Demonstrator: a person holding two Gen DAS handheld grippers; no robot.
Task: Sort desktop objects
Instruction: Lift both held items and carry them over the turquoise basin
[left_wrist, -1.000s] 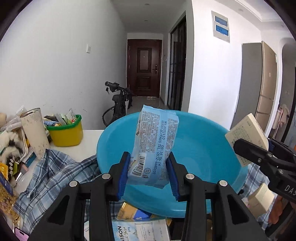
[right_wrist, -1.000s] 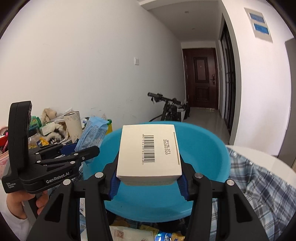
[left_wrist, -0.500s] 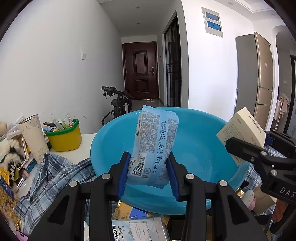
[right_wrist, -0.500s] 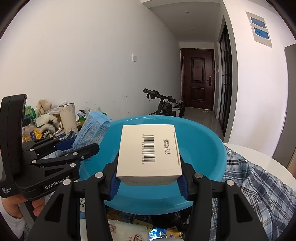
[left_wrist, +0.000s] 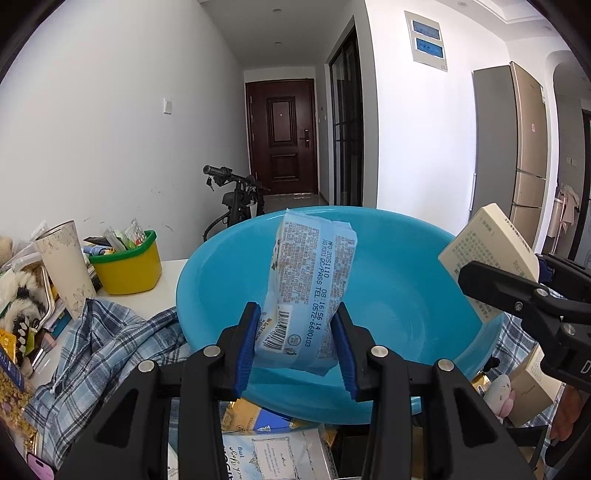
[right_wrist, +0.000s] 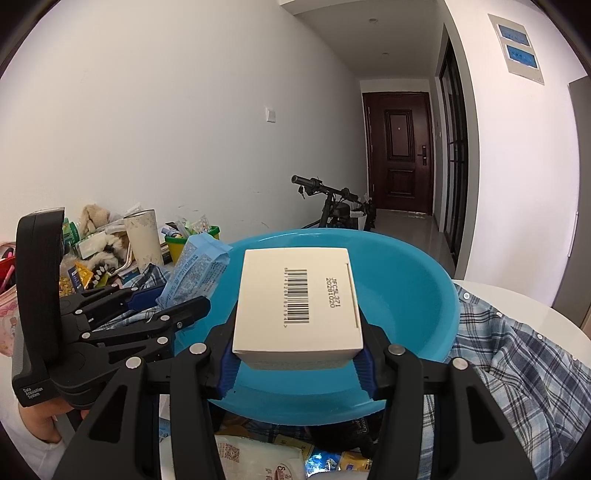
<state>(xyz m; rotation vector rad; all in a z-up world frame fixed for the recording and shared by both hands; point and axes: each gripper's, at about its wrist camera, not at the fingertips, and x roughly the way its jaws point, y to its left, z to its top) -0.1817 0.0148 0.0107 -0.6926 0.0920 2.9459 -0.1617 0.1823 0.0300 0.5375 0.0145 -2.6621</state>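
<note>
A large empty blue plastic basin (left_wrist: 399, 295) (right_wrist: 402, 295) rests tilted on a plaid shirt and clutter. My left gripper (left_wrist: 297, 332) is shut on a light blue printed snack packet (left_wrist: 310, 288), held upright over the basin's near rim. The packet (right_wrist: 199, 273) and the left gripper (right_wrist: 173, 306) also show at the left of the right wrist view. My right gripper (right_wrist: 295, 347) is shut on a cream cardboard box with a barcode (right_wrist: 297, 302), held over the basin's near edge. That box (left_wrist: 487, 258) appears at the right in the left wrist view.
A yellow tub with a green rim (left_wrist: 127, 264) holds small items beside a pale tumbler (left_wrist: 68, 264). A blue plaid shirt (left_wrist: 96, 350) (right_wrist: 517, 369) spreads under the basin. Packets and boxes (left_wrist: 273, 450) lie in front. A bicycle (right_wrist: 332, 210) stands in the hallway.
Both views have tilted slightly, so the basin sits a little lower and the hallway shows more. Each gripper keeps its grip.
</note>
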